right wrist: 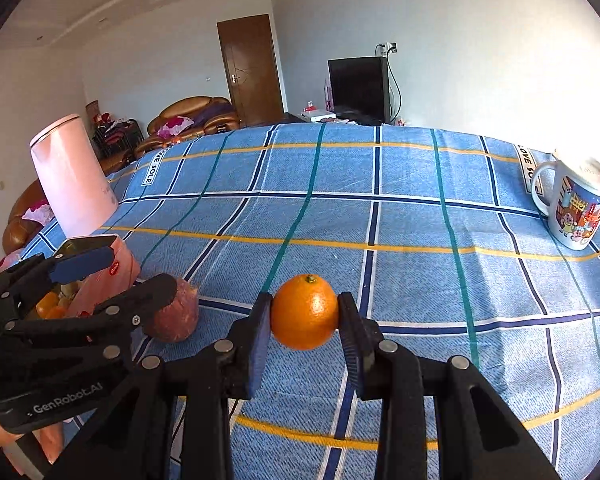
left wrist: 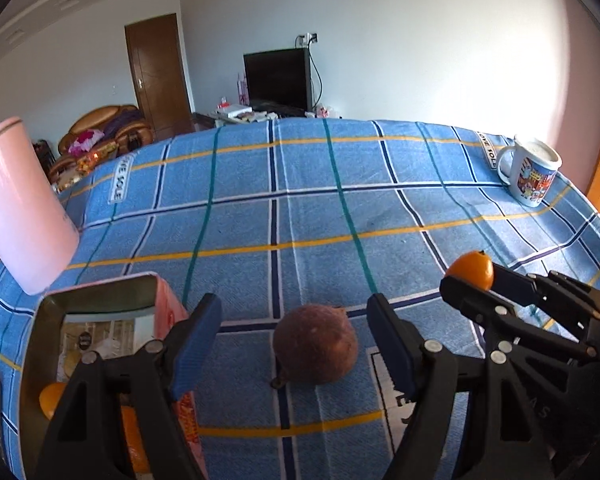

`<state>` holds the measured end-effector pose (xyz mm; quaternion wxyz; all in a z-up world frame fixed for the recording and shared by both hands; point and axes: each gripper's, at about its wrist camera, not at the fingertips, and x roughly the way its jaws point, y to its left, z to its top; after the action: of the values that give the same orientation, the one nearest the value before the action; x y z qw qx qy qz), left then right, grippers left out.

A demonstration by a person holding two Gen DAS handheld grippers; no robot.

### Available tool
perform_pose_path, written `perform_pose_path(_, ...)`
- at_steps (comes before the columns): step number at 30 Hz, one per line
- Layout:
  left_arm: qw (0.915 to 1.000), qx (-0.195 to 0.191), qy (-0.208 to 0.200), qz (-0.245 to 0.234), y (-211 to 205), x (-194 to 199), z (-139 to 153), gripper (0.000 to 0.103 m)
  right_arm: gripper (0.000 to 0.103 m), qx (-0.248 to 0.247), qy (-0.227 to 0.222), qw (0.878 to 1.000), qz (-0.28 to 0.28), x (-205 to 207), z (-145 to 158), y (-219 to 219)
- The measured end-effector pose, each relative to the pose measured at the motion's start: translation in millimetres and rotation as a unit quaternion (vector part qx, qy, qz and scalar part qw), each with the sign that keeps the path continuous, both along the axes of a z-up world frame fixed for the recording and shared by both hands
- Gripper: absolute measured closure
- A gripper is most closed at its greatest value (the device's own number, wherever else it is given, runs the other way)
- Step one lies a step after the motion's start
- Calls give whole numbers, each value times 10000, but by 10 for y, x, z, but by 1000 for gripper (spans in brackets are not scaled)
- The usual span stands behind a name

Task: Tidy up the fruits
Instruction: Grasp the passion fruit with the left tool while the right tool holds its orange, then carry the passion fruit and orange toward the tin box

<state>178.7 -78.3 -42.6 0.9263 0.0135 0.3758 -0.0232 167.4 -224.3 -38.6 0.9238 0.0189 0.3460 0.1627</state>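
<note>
Our left gripper comes first in the sweep: its jaws stand wide apart with the brown fruit lying on the tablecloth between them, neither pad touching it, so we judge we are lined up to close on it rather than holding anything. Just left of that gripper sits the pink tin, open at the top, with orange fruit already inside; we take it as the place the fruit is being gathered, which would explain why we work so close to it. Farther left and beyond the tin stands a pink kettle, out of the way of the work. Moving right, our right gripper is clamped on an orange, both pads pressed against its sides with the stem end up; whether it is raised off the cloth or resting on it, we cannot tell. We hold it near the middle, probably waiting until the tin is free to take it. At the far right a picture mug stands upright near the table edge, well apart from both grippers.
</note>
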Motion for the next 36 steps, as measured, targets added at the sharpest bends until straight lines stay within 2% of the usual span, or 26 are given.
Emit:
perform_pose_path(1,9999,-122,110,22,2,30,-26,27,69,25,-11,10000,17,-8,7,1)
perform_pose_path(4,9994,141,305,61,-80,121,-169,27,68,205,-13,9998,9,0,5,-34)
perform_pose_path(7,9986,80,517,-8,-142,148,-287,28,68,239,-63,9997,-9,-22,13,-61)
perform_pose_path(8,9983,69,575,-12,-160,156,-325,30,68,253,-69,9997,-24,-24,13,-71)
perform_pose_path(9,9977,-27,672,-63,-165,174,-367,40,68,281,-75,9996,-40,-19,8,-87)
perform_pose_path(10,9972,-28,748,-35,-166,186,-411,44,68,310,-74,9995,-49,-15,6,-102)
perform_pose_path(12,9977,-52,670,-26,-165,172,-393,52,68,363,-98,9993,-67,-20,8,-126)
perform_pose_path(16,9978,-321,573,-70,-129,110,-360,52,68,427,-290,9987,-37,-93,47,-133)
perform_pose_path(19,9987,-362,345,-134,-144,14,-295,52,68,466,-449,9979,-2,-153,83,-136)
perform_pose_path(24,9996,-258,-61,-126,-168,-123,-180,52,68,553,-647,9964,8,-218,125,-167)
perform_pose_path(36,9977,-188,-657,-34,-136,-323,-43,52,68,685,-1005,9926,-36,-352,190,-215)
